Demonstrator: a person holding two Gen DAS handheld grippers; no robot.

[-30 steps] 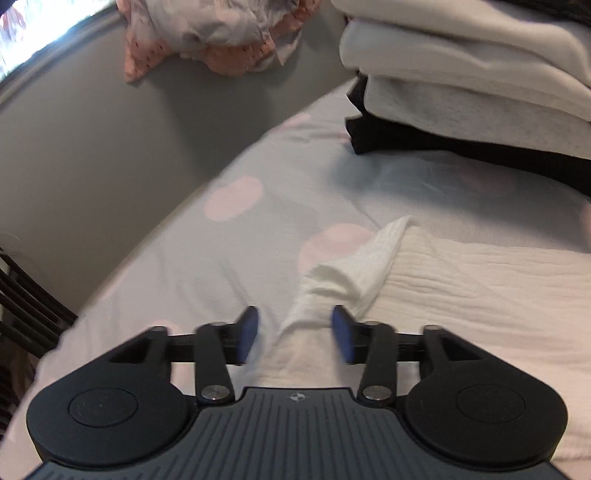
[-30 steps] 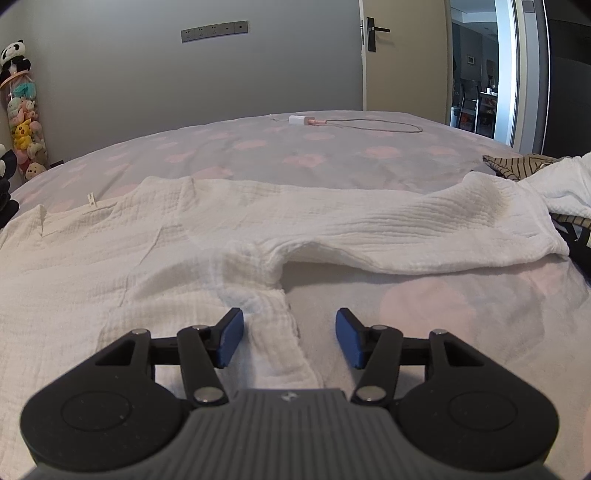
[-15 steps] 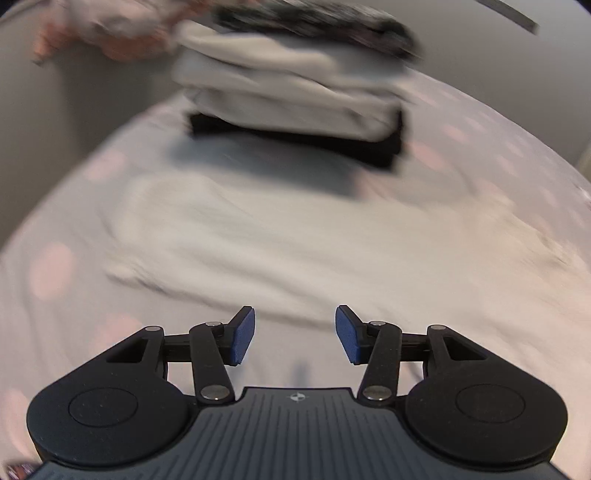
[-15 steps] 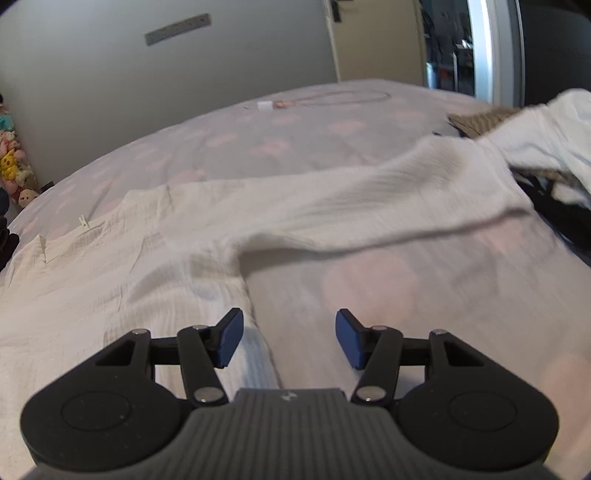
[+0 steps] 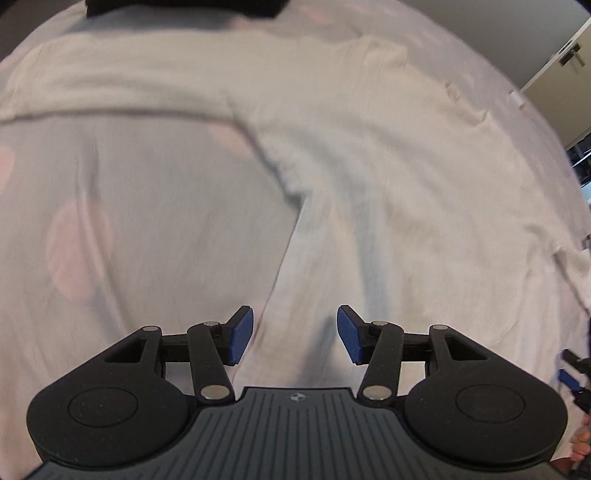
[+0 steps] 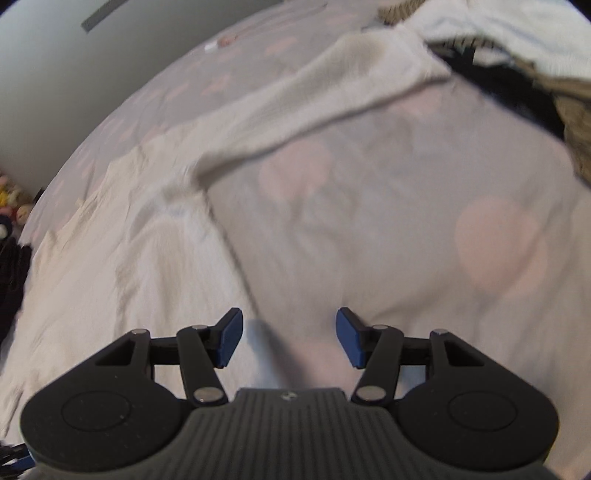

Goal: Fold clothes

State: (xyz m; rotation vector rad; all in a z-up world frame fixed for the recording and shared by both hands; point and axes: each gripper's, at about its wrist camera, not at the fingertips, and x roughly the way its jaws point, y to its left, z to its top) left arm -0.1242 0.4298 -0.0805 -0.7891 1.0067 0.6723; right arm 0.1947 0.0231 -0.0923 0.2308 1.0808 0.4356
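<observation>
A white crinkled long-sleeved top (image 5: pixel 406 177) lies spread flat on the grey bed sheet with pink spots (image 5: pixel 147 221). In the left wrist view its left sleeve (image 5: pixel 110 88) stretches out to the left. My left gripper (image 5: pixel 294 334) is open and empty, low over the garment's left side edge near the hem. In the right wrist view the top (image 6: pixel 122 266) lies to the left and its right sleeve (image 6: pixel 332 85) runs up to the right. My right gripper (image 6: pixel 288 338) is open and empty, over the garment's right side edge and the bare sheet (image 6: pixel 424 221).
A dark folded garment (image 5: pixel 184 7) lies at the top edge of the left wrist view. A heap of loose clothes (image 6: pixel 517 48) lies at the top right of the right wrist view. Plush toys (image 6: pixel 11 206) sit at far left by the wall.
Both grippers have dropped and tilted down toward the garment's lower side edges. The left gripper swung away from the sleeve end and the folded stack. Both stay open.
</observation>
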